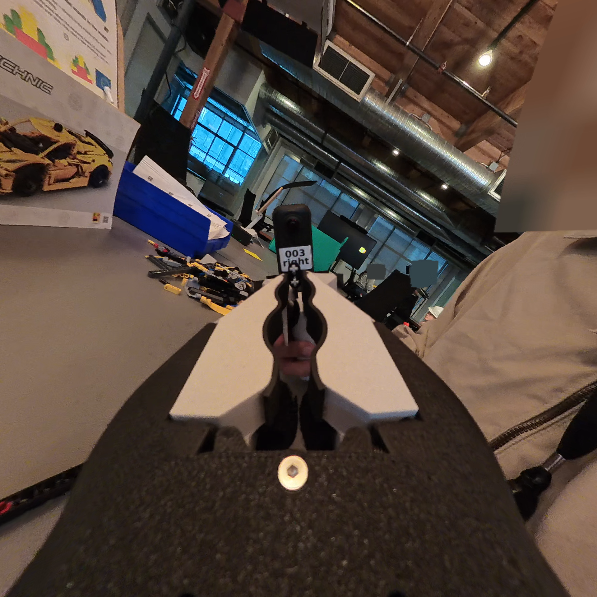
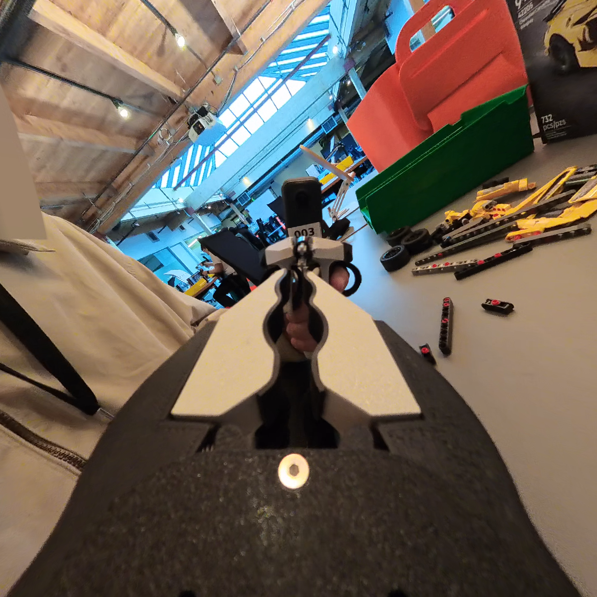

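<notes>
I see the grey matte table [image 2: 533, 403] first, with open surface along its near side. On it stand a smooth orange carrier [image 2: 436, 80], a green plastic bin [image 2: 452, 168] and, in the left wrist view, a glossy blue bin [image 1: 168, 210] stuffed with white papers. Yellow and black brick parts [image 2: 517, 219] lie scattered beside the green bin — small black tyres [image 2: 395, 256] just beside them. My left gripper [image 1: 294, 277] and right gripper [image 2: 298, 277] face each other tip to tip (white angular fingers on speckled black bodies). Both pairs of jaws sit together at the tips; a thin pin shows in each scalloped gap, though I cannot tell whether it is clamped.
</notes>
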A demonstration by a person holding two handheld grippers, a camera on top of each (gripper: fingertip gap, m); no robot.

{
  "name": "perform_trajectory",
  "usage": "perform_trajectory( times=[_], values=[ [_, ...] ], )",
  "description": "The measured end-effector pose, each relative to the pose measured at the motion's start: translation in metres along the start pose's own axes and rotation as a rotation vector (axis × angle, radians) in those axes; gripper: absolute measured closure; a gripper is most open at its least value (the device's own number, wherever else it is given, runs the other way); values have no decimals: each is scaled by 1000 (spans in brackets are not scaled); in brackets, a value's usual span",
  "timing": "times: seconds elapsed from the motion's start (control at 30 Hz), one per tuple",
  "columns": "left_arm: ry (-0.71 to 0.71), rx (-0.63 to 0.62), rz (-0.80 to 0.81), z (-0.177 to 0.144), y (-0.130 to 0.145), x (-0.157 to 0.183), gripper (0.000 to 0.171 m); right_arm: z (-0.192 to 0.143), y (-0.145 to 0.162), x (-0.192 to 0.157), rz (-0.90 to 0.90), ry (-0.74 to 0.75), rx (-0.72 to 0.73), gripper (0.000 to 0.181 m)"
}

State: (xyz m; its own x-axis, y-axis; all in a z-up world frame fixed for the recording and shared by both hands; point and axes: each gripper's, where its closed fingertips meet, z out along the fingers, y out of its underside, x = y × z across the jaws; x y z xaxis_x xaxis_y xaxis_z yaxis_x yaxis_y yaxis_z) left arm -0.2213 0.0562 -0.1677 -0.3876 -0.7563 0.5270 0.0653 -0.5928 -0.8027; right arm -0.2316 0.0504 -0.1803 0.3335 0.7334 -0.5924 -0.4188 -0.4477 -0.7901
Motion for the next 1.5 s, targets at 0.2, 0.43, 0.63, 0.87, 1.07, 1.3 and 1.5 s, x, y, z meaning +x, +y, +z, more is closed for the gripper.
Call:
perform_trajectory(
  times=[0.2, 0.43, 0.63, 0.87, 1.07, 1.3, 1.5],
  values=[
    [8, -11, -7, 0, 3, 1, 165, -4, -2, 3, -23, 39, 14, 177],
    [6, -34, -11, 1, 7, 1, 166, -6, -3, 3, -31, 42, 3, 178],
    [7, -36, -17, 1, 8, 2, 165, -6, -2, 2, -24, 39, 6, 178],
    [-1, -44, -24, 2, 10, 0, 165, -8, 0, 4, -27, 52, -9, 179],
    [-13, -96, 0, 0, 16, -2, 166, -10, 6, 6, -65, 84, -74, 179],
    [-46, -149, 91, -2, 21, -2, 166, -11, 9, 8, -48, 66, -93, 179],
    [-8, -142, 88, 0, 21, 4, 165, -11, 0, 4, -22, -2, -62, 172]
  ],
)
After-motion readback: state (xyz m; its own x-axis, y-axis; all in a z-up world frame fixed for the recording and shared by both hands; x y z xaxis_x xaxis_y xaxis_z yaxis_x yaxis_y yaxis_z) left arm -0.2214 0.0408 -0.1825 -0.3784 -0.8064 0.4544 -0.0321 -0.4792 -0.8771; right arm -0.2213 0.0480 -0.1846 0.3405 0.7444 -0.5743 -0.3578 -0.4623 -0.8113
